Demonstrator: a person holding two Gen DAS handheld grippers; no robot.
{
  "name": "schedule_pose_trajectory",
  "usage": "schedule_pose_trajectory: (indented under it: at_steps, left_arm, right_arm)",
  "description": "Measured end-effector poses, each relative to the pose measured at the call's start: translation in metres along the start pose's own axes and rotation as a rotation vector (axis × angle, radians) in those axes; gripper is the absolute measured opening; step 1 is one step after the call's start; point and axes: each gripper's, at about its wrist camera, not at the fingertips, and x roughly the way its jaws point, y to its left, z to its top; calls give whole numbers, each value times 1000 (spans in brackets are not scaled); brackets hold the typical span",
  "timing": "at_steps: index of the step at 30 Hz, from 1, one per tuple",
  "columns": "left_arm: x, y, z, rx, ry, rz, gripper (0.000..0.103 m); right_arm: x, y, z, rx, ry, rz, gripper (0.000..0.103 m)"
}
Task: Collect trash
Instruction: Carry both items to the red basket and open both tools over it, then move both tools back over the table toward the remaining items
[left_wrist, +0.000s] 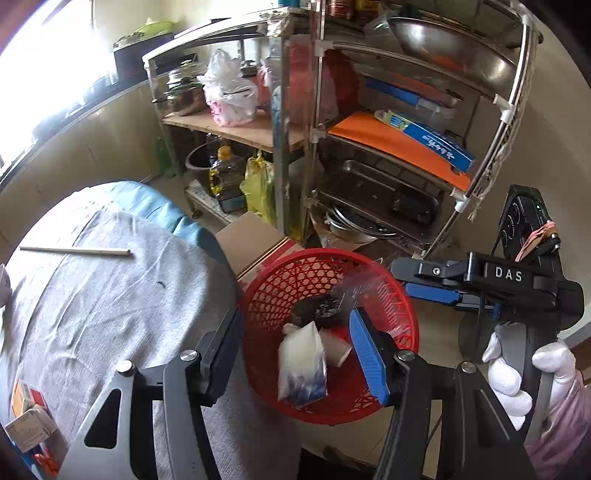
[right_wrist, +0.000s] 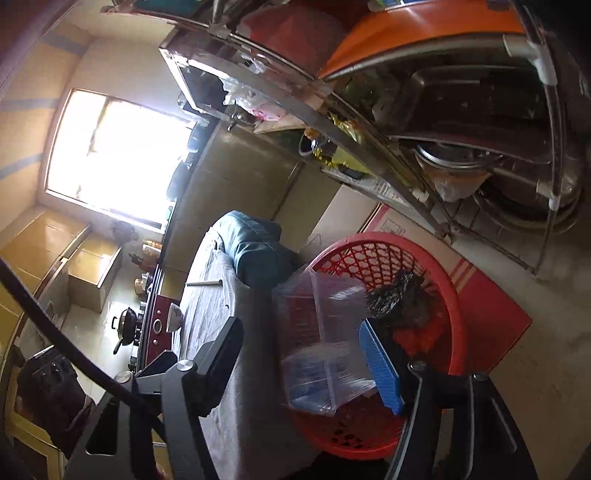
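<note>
Left wrist view: the left gripper (left_wrist: 295, 354) hangs over the round red plastic lattice basket (left_wrist: 391, 291) beside the grey-clothed table (left_wrist: 122, 295). Its jaws stand apart, and the white-and-blue plastic pouch (left_wrist: 301, 365) seen between them looks already dropped, lying in the basket with a crumpled dark wrapper (left_wrist: 317, 308) and a small white piece (left_wrist: 334, 347). The right gripper (left_wrist: 424, 280), held by a white-gloved hand (left_wrist: 517, 373), reaches over the basket's far rim; "DAS" is printed on its body. Left on the table: a thin pale stick (left_wrist: 74, 251) and small printed cartons (left_wrist: 29, 424), their print too small to read. So collecting seems partly done.

Right wrist view: the right gripper (right_wrist: 303, 350) is released too; a clear crinkled plastic packet (right_wrist: 325, 339), blurred, sits between its jaws above the red basket (right_wrist: 458, 314), untouched by the pads as far as I can tell. The dark wrapper (right_wrist: 391, 295) lies inside. No writing is legible here.
</note>
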Motion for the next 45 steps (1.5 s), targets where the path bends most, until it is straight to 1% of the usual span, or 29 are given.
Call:
schedule_pose_trajectory:
  at_steps: [4, 7, 12, 16, 20, 26, 29, 32, 35, 39, 43, 45]
  left_arm:
    - [-11, 14, -12, -23, 0, 25, 61]
    - [-23, 26, -28, -42, 5, 62, 61]
    - [-55, 53, -69, -107, 2, 119, 61]
    - [-83, 83, -114, -215, -9, 195, 67]
    - [-114, 121, -164, -332, -15, 296, 67]
    - [-156, 170, -232, -470, -17, 444, 68]
    - [-174, 189, -261, -528, -24, 507, 68]
    - [-190, 205, -288, -582, -38, 553, 68]
    - [-199, 220, -307, -635, -53, 576, 68]
    - [-204, 236, -321, -691, -68, 588, 69]
    - [-208, 246, -334, -734, -81, 573, 69]
    - [-207, 253, -336, -756, -82, 547, 69]
  right_arm:
    - [1, 7, -2, -29, 2, -3, 69]
    - [1, 11, -3, -37, -2, 10, 69]
    - [5, 28, -11, -77, 7, 48, 69]
    - [16, 54, -21, -142, 43, 68, 69]
    - [33, 87, -35, -211, 90, 84, 69]
    - [67, 133, -69, -300, 185, 103, 69]
    - [84, 156, -89, -351, 236, 109, 69]
    - [99, 179, -108, -404, 286, 115, 69]
    - [110, 203, -127, -460, 325, 117, 69]
    - [128, 235, -148, -520, 375, 133, 69]
    - [153, 275, -170, -592, 418, 146, 69]
    - [168, 291, -181, -617, 445, 148, 69]
